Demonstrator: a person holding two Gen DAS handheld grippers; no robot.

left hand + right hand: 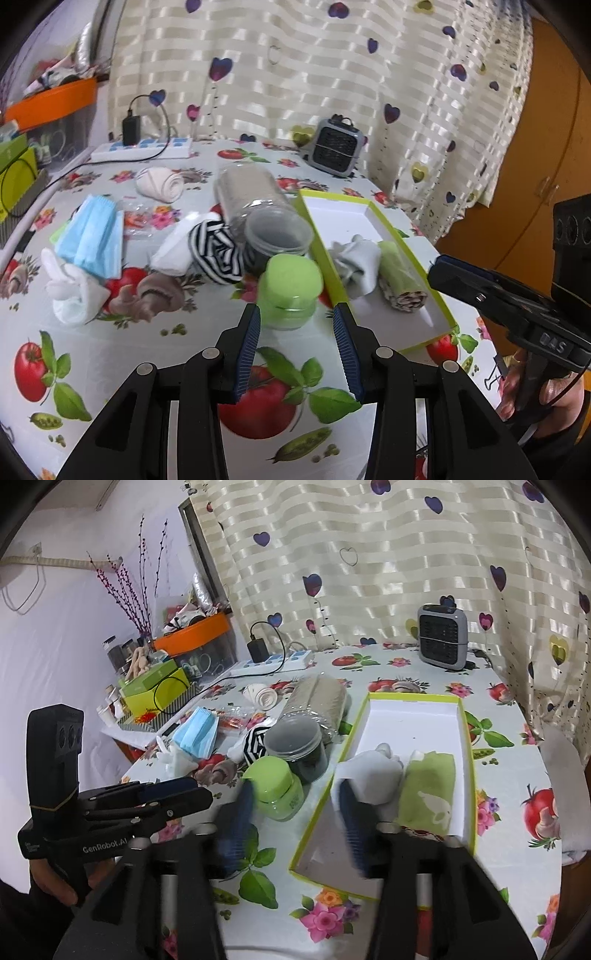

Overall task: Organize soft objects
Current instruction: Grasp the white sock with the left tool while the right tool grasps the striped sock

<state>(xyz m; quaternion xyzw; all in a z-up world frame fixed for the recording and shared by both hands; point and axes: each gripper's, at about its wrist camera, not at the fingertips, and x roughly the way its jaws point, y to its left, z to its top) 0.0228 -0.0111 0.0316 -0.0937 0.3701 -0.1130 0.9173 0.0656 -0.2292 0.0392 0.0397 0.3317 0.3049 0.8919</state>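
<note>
Your left gripper [295, 347] stood with its jaws wide apart and empty, pointed at the squat green-lidded plastic jar [290, 291] just ahead of it. Your right gripper [295, 827] also had its jaws spread wide with nothing between them, low over the near end of the shallow white cardboard box with a lime-green rim [466, 738].

The risk, as I judged it, was the jar: reaching past it for the black-and-white striped sock [218, 251] could have knocked it, or the clear plastic canister lying on its side [258, 206], which might have rolled across the desk [147, 350].

The box held a crumpled pale grey sock [373, 771] touching a rolled green cloth [430, 790]. A stack of blue face masks [92, 236] and a rolled cream sock [160, 182] lay loose.
</note>
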